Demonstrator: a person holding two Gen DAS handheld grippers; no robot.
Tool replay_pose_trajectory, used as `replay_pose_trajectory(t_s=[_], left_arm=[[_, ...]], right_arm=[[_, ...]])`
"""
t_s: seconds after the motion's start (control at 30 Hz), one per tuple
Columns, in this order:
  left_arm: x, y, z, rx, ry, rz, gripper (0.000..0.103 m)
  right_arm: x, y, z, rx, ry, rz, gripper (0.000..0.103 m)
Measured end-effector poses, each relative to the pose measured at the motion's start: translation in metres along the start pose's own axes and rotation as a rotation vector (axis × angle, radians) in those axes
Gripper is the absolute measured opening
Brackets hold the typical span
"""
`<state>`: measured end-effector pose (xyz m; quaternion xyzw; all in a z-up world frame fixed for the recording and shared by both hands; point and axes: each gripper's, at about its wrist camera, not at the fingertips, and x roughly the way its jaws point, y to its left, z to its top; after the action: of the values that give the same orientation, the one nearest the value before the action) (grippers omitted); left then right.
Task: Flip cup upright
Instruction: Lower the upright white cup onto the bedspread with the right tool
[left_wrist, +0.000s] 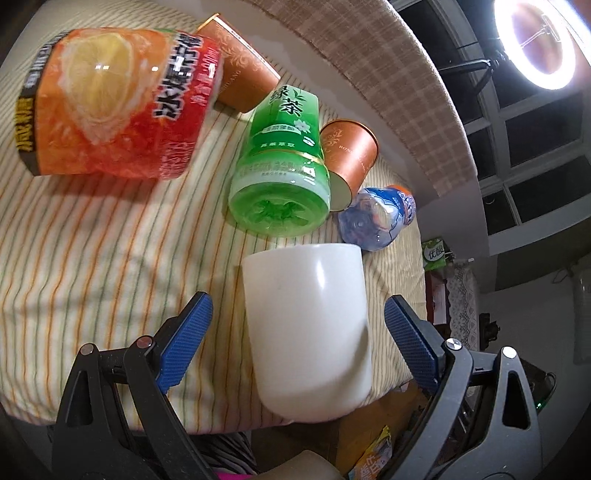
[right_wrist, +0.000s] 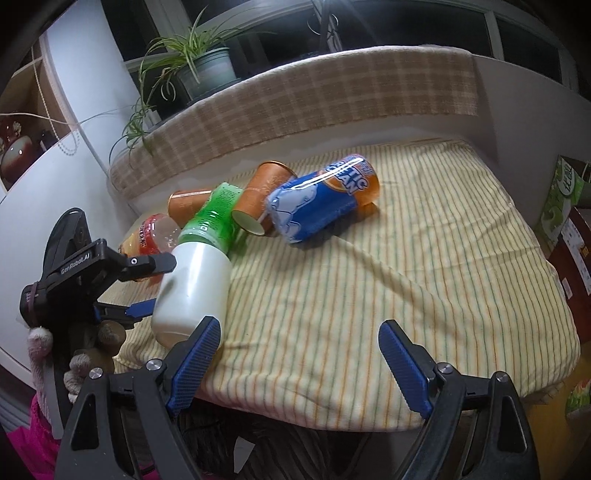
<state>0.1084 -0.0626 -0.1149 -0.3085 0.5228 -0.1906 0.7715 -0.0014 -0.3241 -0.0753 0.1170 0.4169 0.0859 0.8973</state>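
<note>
Left wrist view shows the left gripper, jaws wide, straddling a smooth white plastic cup lying sideways near the striped cushion's edge; a careless squeeze might roll it off.

White cup: smooth, glossy, plastic or glazed ceramic, cannot tell which.
Left gripper: matt black plastic frame, blue ribbed pads, shiny metal rivets.
Right gripper: same make.
Green bottle: translucent glossy plastic, printed film label.
Orange bottle: clear plastic, glossy shrink wrap.
Blue bottle: crinkled glossy film.
Copper cups: satin paper.
Striped cloth: soft, matt weave.
Checked cloth: coarse, matt weave.
</note>
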Motion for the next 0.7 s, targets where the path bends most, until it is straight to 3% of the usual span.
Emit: replay_pose_trajectory(t_s=[0.3, 0.53, 0.7], left_arm=[[0.014, -0.005, 0.002, 0.014, 0.034, -0.001, 0.078], [0.012, -0.012, -0.001, 0.057, 0.017, 0.02, 0.078], [0.005, -0.03, -0.007, 0.152, -0.034, 0.054, 0.077]], right_arm=[[0.005, -0.012, -0.002, 0.042, 0.01, -0.014, 0.089], [0.006, -0.017, -0.001, 0.062, 0.01, -0.022, 0.09], [0.006, -0.02, -0.002, 0.078, 0.011, -0.021, 0.09]])
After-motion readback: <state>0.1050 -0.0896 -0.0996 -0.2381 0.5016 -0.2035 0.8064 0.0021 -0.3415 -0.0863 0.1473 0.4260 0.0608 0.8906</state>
